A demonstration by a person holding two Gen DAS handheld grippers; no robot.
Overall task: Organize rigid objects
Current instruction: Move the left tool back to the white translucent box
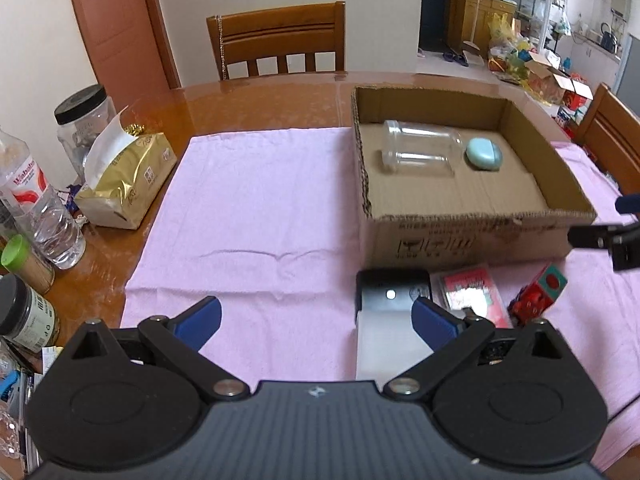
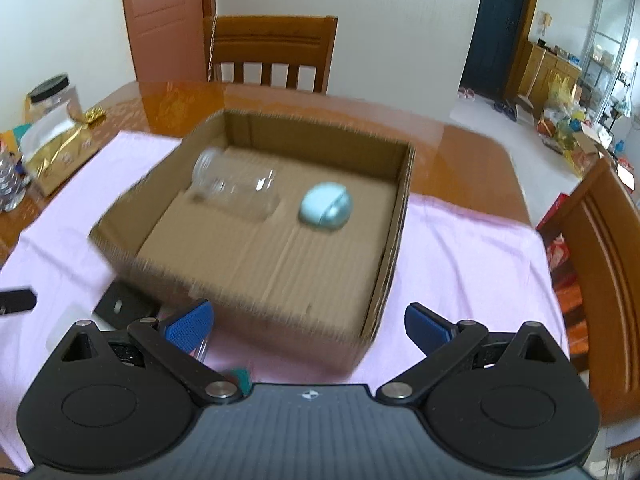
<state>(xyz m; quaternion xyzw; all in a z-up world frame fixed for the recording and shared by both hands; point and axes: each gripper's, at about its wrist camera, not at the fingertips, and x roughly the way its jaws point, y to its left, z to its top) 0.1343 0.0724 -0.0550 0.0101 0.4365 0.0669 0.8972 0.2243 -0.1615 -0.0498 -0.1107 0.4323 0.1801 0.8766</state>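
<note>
An open cardboard box (image 1: 460, 236) stands on a pink cloth (image 1: 248, 216). Inside it lie a clear plastic jar (image 1: 420, 148) on its side and a light blue rounded case (image 1: 484, 154); the right wrist view shows the box (image 2: 280, 320), the jar (image 2: 236, 186) and the case (image 2: 326, 208) too. In front of the box lie a black and white device (image 1: 390, 304), a pink packet (image 1: 474, 292) and a small red carton (image 1: 538, 296). My left gripper (image 1: 316, 320) is open and empty, low over the cloth. My right gripper (image 2: 308, 324) is open and empty above the box's near wall.
A gold tissue pack (image 1: 128, 176), a water bottle (image 1: 36, 204), and lidded jars (image 1: 80, 120) crowd the table's left edge. Wooden chairs stand at the far side (image 1: 280, 40) and right (image 2: 600, 280). The right gripper's finger (image 1: 600, 236) shows at the far right of the left wrist view.
</note>
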